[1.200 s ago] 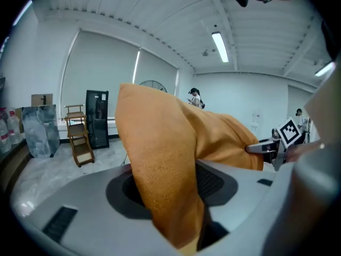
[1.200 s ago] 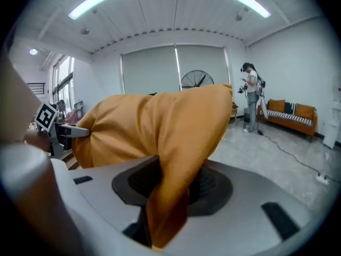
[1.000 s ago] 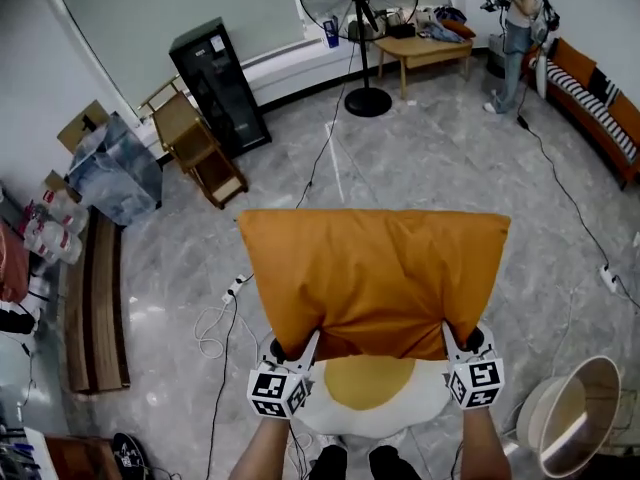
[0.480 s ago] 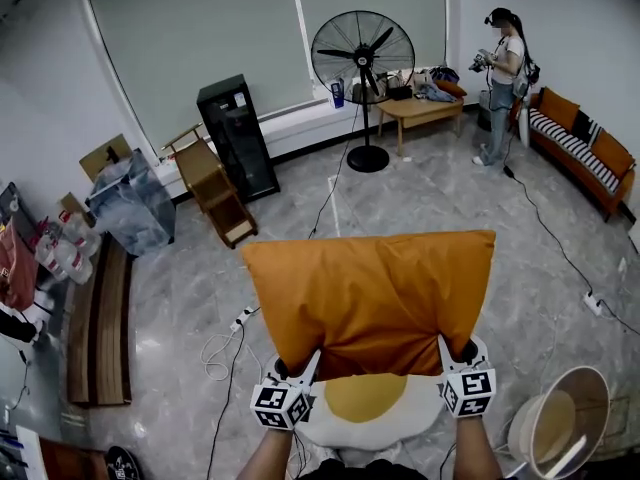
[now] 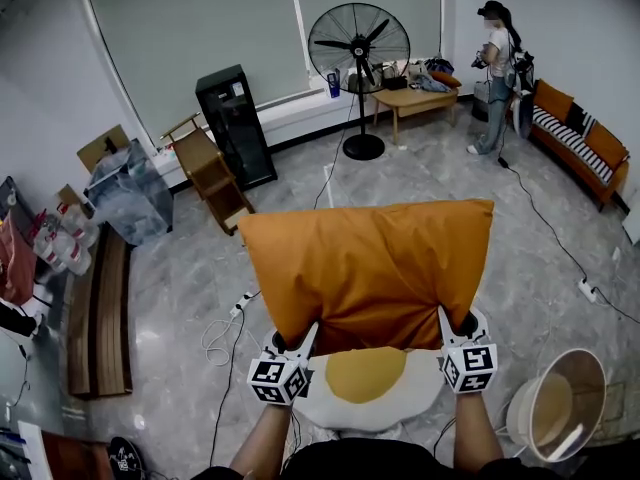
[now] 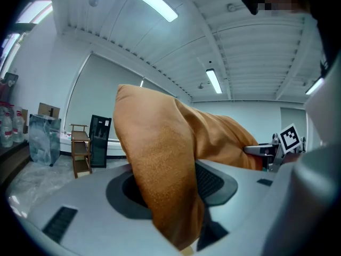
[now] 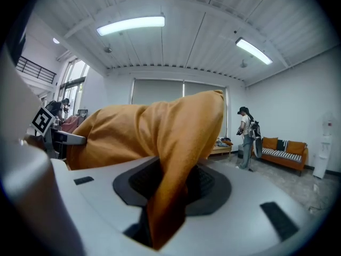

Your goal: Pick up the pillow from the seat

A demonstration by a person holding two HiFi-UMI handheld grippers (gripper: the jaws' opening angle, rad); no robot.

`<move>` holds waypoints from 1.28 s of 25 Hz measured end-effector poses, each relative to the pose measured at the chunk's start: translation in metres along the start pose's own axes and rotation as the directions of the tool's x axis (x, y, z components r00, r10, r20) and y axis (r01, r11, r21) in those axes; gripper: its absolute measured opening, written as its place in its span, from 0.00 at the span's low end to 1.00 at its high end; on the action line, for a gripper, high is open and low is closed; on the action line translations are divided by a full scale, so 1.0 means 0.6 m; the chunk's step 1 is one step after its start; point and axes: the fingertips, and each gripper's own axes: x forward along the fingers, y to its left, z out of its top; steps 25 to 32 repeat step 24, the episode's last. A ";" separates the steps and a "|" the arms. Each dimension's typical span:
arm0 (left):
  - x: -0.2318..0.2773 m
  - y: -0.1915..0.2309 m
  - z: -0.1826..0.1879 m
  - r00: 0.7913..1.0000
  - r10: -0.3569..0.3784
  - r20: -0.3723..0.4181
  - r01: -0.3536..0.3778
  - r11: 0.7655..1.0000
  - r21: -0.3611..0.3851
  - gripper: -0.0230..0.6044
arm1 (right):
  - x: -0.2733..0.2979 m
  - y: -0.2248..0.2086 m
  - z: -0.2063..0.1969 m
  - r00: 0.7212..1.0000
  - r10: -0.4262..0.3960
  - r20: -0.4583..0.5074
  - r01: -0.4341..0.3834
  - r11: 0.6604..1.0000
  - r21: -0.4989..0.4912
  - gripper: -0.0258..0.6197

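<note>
An orange pillow (image 5: 372,271) hangs in the air in front of me, held flat by its two near corners. My left gripper (image 5: 296,346) is shut on the near left corner, and its own view shows the orange cloth (image 6: 165,185) pinched between the pads. At the near right corner my right gripper (image 5: 456,336) is shut on the pillow, with the cloth (image 7: 170,191) squeezed between its jaws. Below the pillow sits the seat, a white cushion with a yellow middle (image 5: 368,386), partly hidden by the pillow.
A standing fan (image 5: 360,58), a black cabinet (image 5: 235,123) and a wooden shelf (image 5: 207,168) stand across the grey floor. A person (image 5: 493,73) stands by an orange sofa (image 5: 590,148) at the back right. A round bin (image 5: 555,408) sits near my right. Cables (image 5: 225,333) lie at left.
The view has tilted up, so more of the room shows. The pillow stays held at both near corners and sits a little higher in the picture. The person at the back has shifted slightly.
</note>
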 end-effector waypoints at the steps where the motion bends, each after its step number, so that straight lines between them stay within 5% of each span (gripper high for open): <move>1: -0.001 0.000 0.004 1.000 -0.001 0.003 0.001 1.000 0.004 0.42 | -0.001 0.001 0.004 1.000 -0.004 0.005 0.004 1.000 -0.001 0.26; 32: -0.023 0.013 0.013 1.000 0.003 0.008 -0.003 1.000 0.019 0.43 | -0.009 0.023 0.003 1.000 -0.001 0.005 0.001 0.996 0.089 0.25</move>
